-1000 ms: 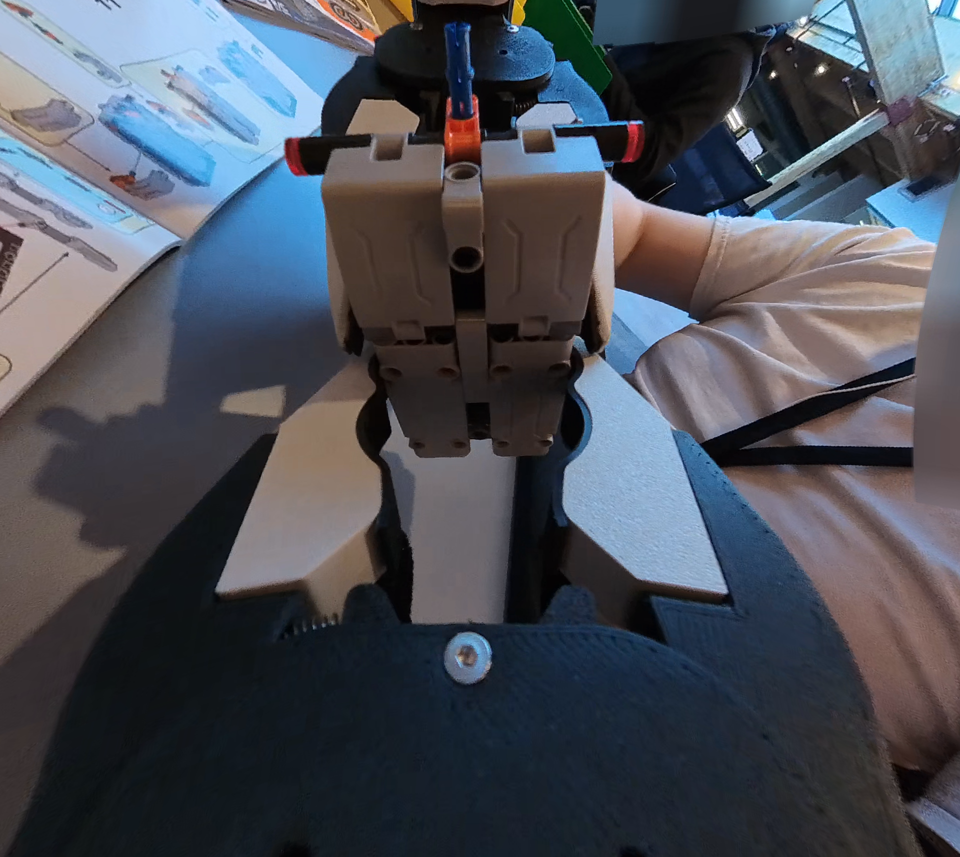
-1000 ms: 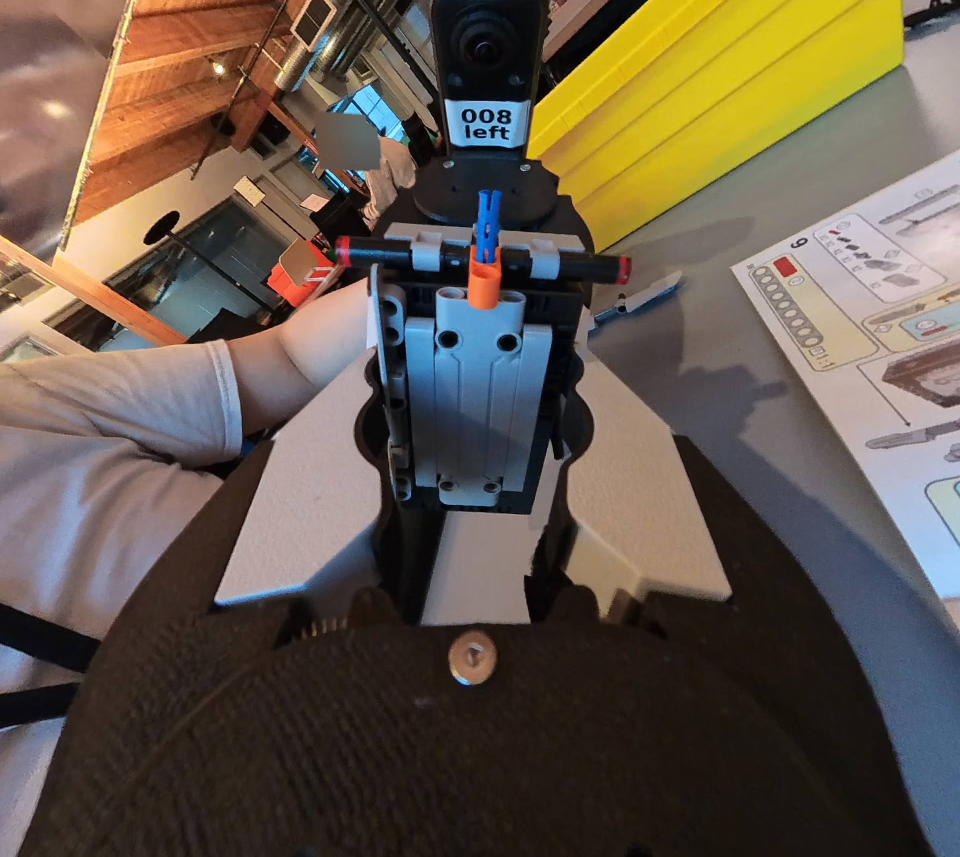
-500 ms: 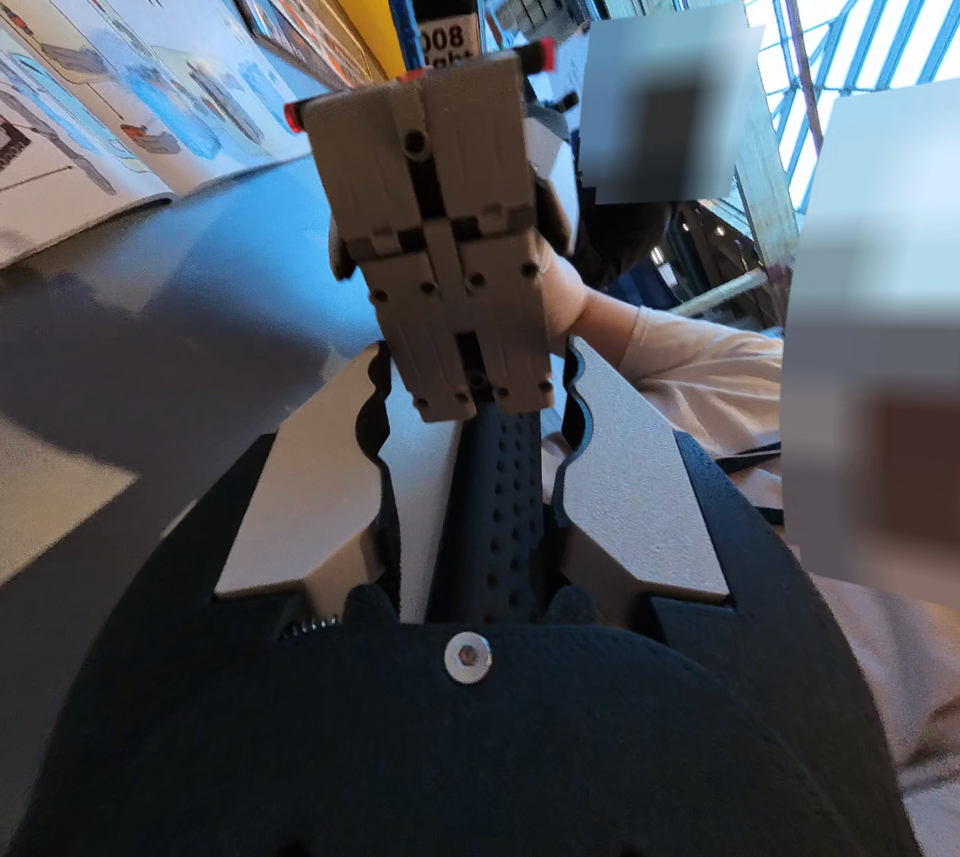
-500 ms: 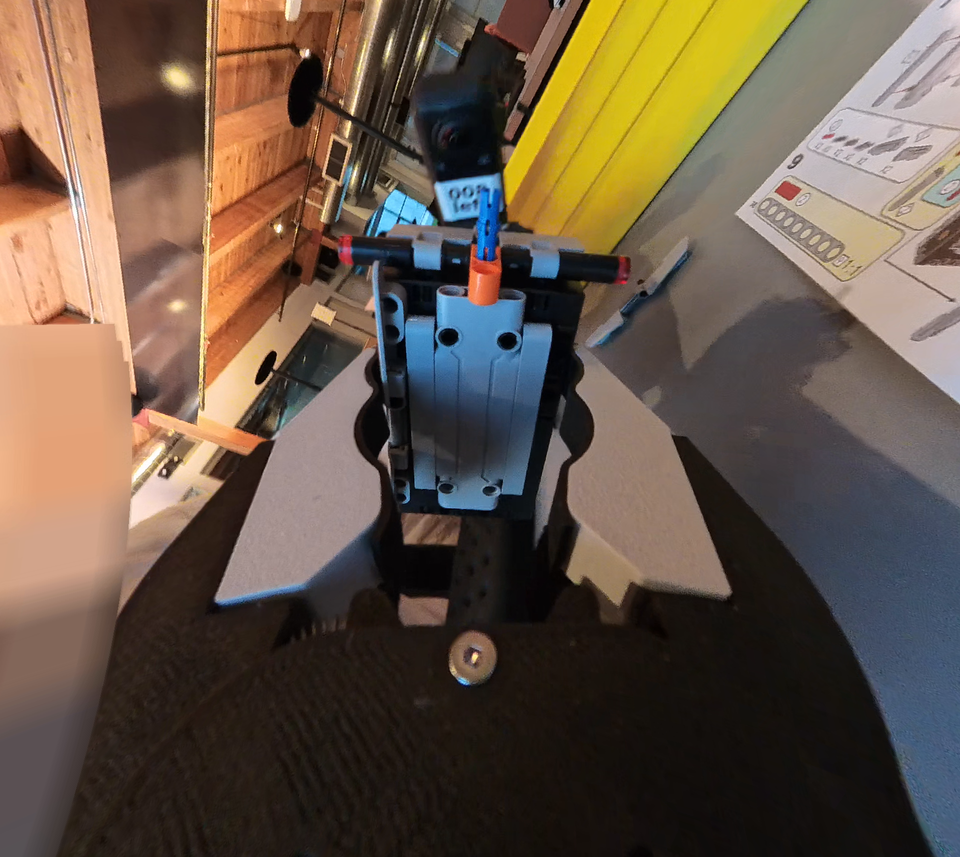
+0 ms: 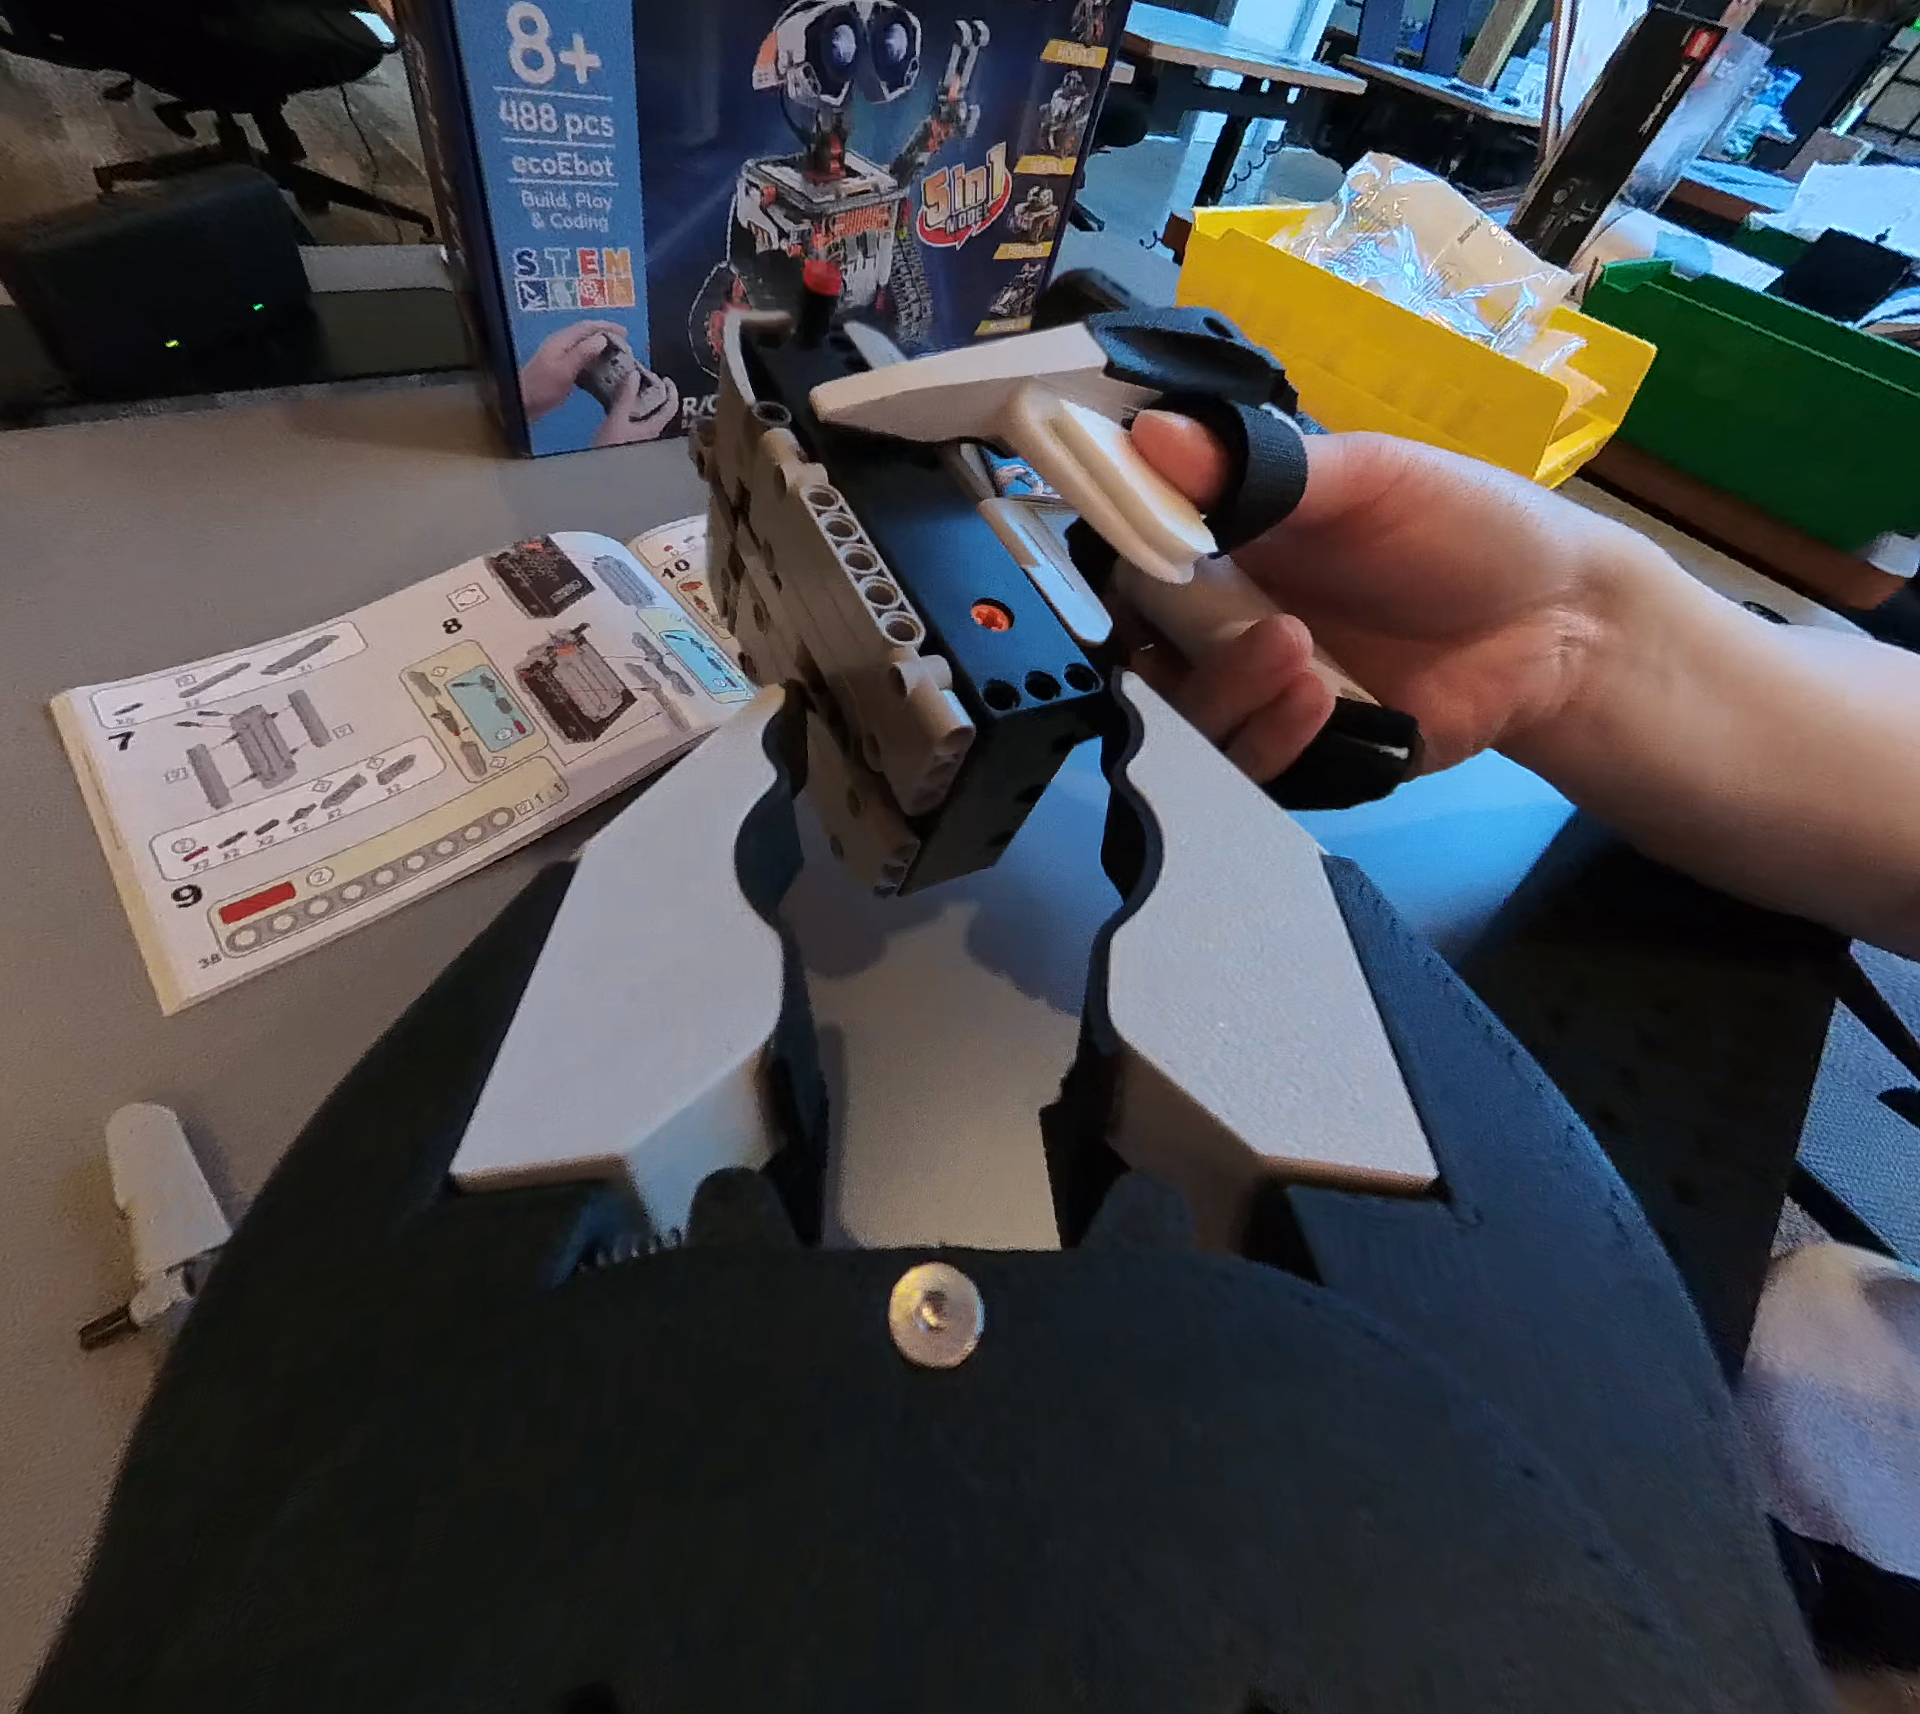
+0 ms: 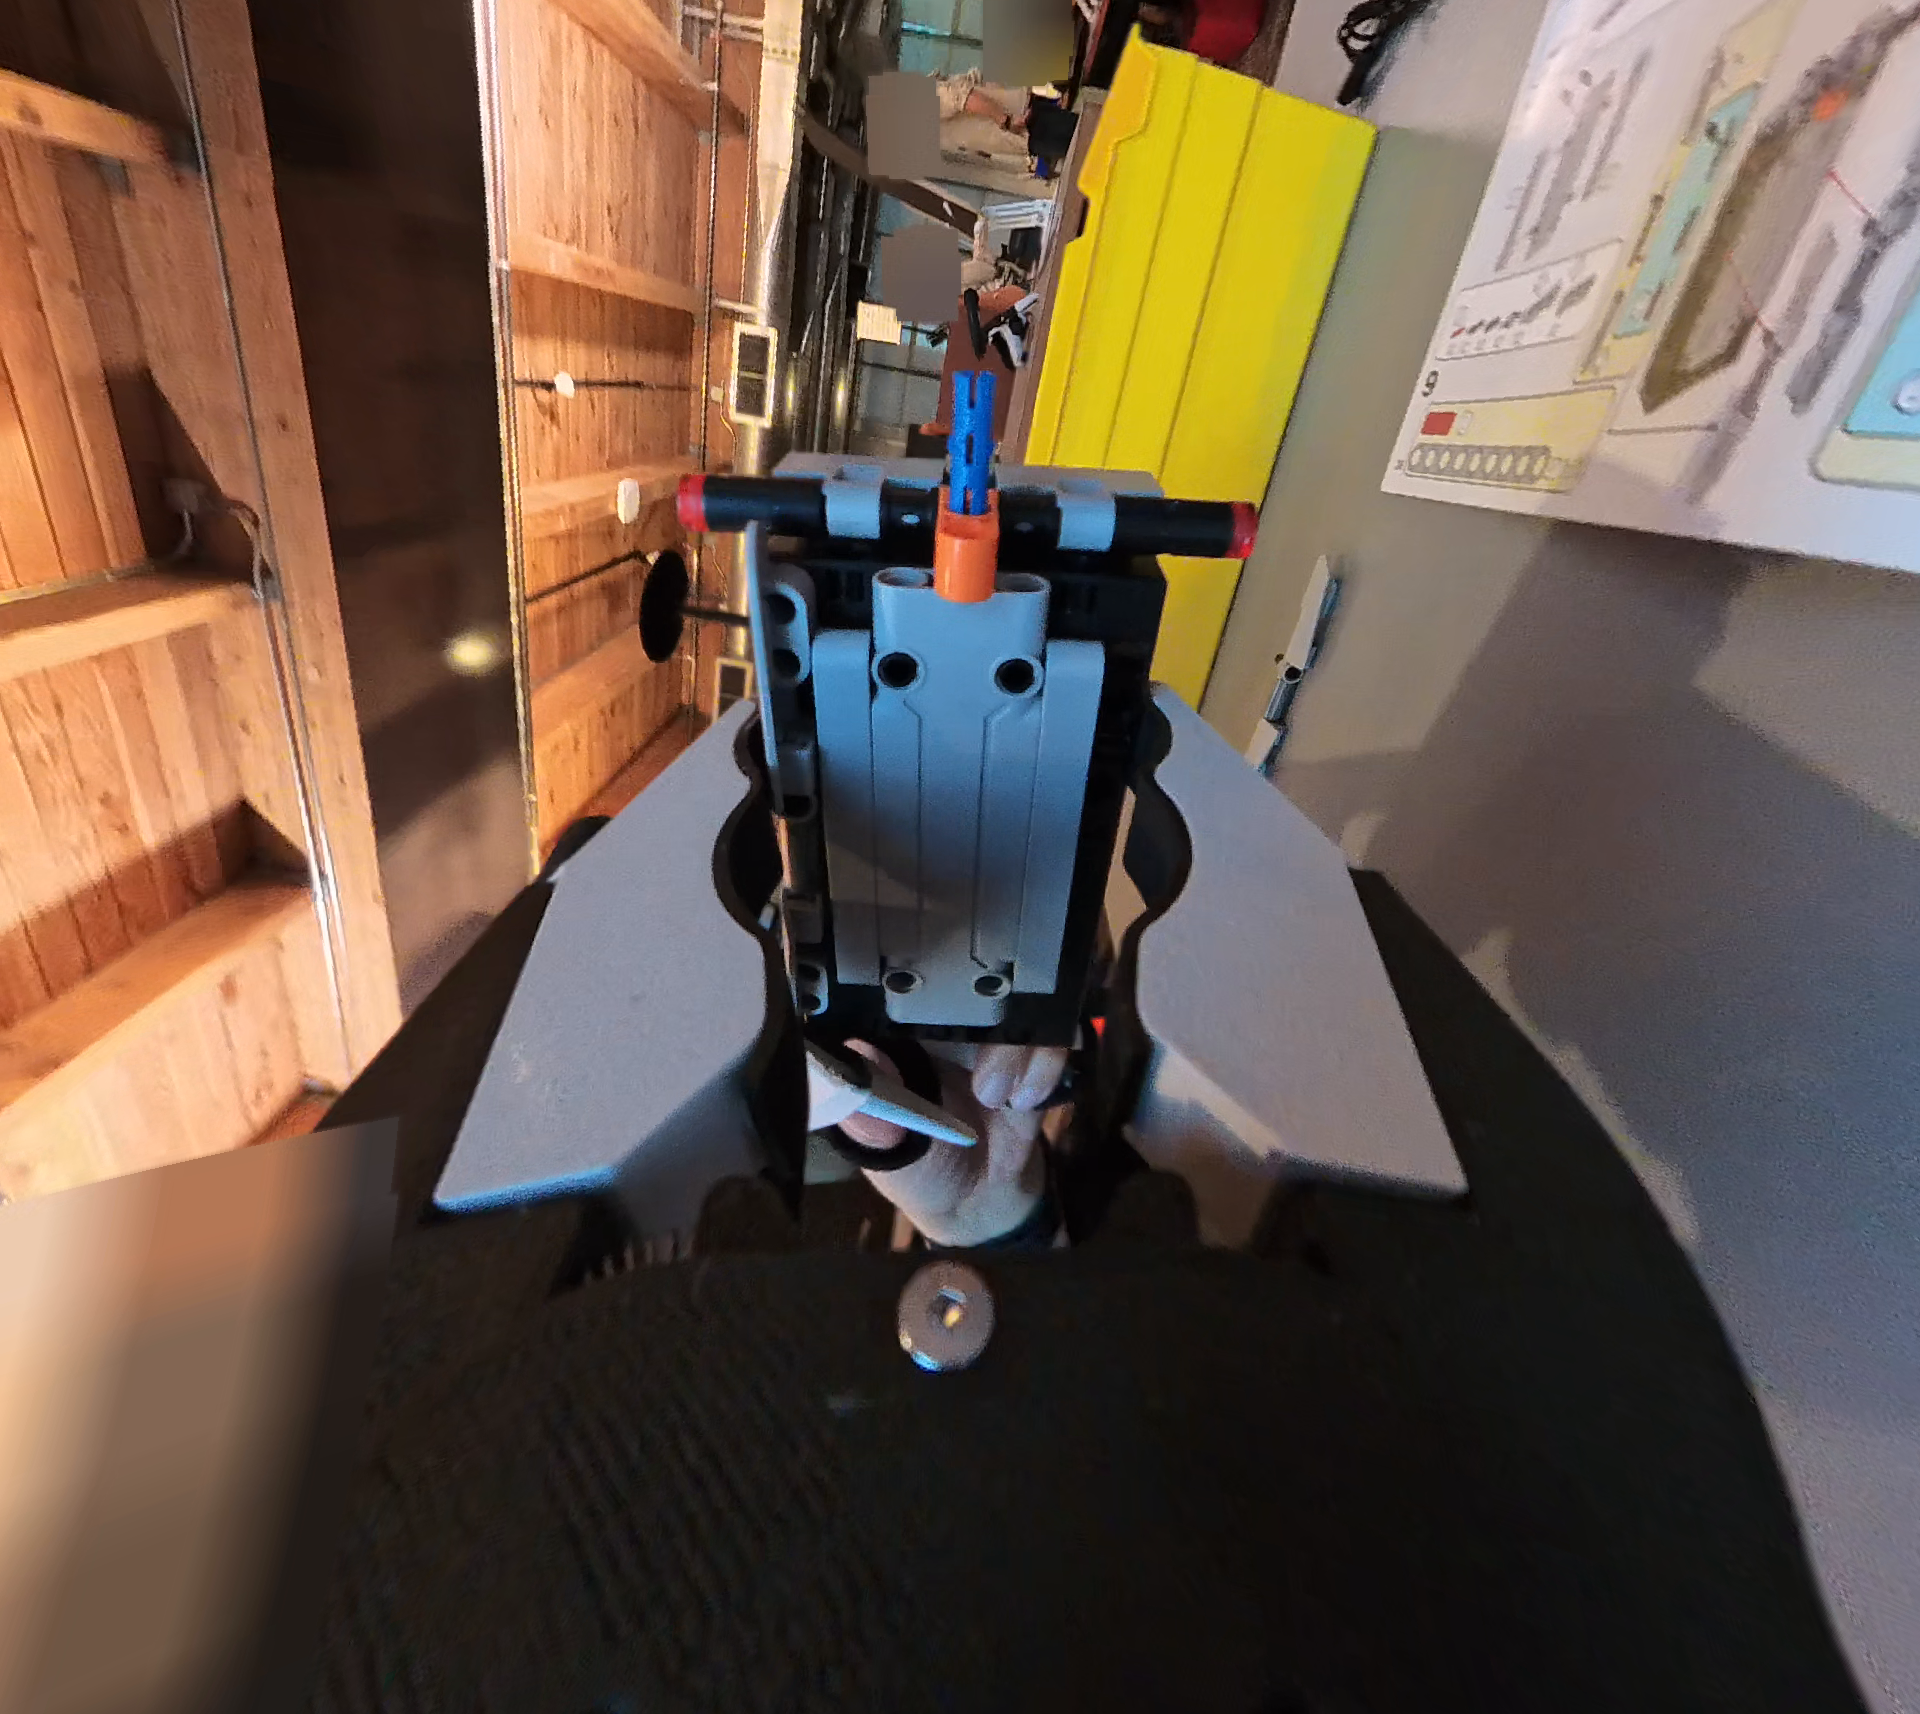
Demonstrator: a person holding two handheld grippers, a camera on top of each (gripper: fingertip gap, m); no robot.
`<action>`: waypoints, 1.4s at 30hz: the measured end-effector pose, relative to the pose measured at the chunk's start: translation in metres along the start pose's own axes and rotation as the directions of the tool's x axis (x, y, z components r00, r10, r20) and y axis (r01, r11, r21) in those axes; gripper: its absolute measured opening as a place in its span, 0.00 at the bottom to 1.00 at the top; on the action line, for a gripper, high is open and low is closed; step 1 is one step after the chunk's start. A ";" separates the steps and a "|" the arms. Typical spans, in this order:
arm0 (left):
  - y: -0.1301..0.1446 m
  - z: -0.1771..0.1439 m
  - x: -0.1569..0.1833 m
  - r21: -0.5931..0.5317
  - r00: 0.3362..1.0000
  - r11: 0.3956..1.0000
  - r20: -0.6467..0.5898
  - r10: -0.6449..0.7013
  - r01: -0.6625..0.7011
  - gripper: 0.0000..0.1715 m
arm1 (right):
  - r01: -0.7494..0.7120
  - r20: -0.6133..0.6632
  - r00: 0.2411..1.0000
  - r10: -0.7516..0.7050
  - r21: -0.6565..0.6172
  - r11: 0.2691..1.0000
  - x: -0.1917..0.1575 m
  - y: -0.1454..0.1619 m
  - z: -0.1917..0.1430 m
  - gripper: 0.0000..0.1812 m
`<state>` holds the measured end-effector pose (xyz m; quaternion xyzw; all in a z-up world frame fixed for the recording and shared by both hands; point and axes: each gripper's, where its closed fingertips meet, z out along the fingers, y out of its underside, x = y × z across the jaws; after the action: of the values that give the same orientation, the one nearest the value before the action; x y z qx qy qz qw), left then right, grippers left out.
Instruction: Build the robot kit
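Left wrist view: left gripper spread open, fingers flanking end of brick assembly — contact unclear; manual, kit box on table.
Right wrist view: right gripper clamps assembly, lifted off table; orange connector, blue pin fitted.

Left gripper: lower centre of frame, jaws spread apart. Right gripper: centre of frame, jaws pressed inward. Hand at right of frame, wrapped round handle.
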<state>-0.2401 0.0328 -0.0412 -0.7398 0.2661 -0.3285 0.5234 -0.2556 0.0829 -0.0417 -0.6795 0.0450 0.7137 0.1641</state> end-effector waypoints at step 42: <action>-0.033 -0.051 0.055 0.102 0.729 0.889 -0.618 -0.295 0.446 0.38 | 0.627 0.380 0.760 -0.527 -0.213 0.750 -0.104 0.078 0.003 0.48</action>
<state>-0.2425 -0.0283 0.0136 -0.5698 0.2175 -0.6689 0.4250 -0.2795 -0.0073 0.0488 -0.5618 -0.3140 0.7168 0.2683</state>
